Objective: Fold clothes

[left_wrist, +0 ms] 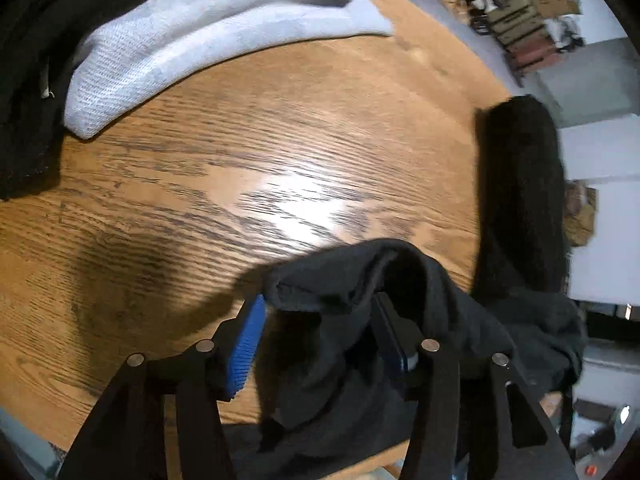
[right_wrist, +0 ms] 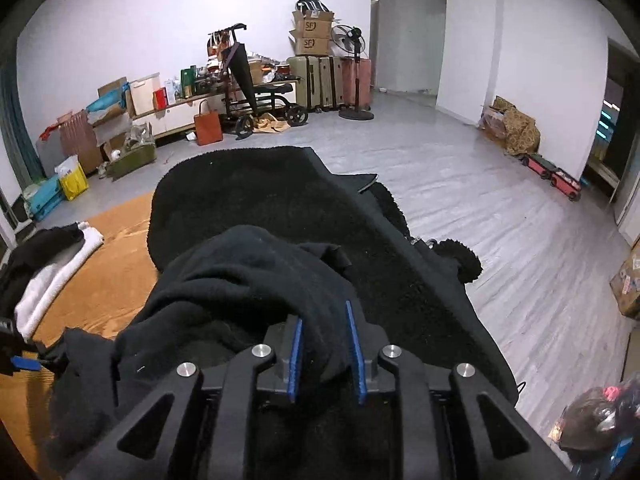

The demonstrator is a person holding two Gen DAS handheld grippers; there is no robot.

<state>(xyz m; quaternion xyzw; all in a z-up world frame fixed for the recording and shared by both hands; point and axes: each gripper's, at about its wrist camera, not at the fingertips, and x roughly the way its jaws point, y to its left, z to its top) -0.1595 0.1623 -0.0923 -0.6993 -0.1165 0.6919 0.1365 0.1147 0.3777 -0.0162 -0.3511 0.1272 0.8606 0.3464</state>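
While the right gripper (right_wrist: 326,354) pinches the black garment (right_wrist: 256,276) above the wooden table (left_wrist: 240,160), the left gripper (left_wrist: 320,340), jaws spread, should release its edge flat beside the white towel (left_wrist: 160,52).

Left wrist view: bare oak-grain wooden tabletop (left_wrist: 224,184) lies open from centre to 9 o'clock. Folded white knit cloth (left_wrist: 168,52) blocks 11 o'clock; black fleece garment (left_wrist: 520,200) blocks 3 o'clock; dark grey jersey garment (left_wrist: 360,340) fills 6 o'clock.
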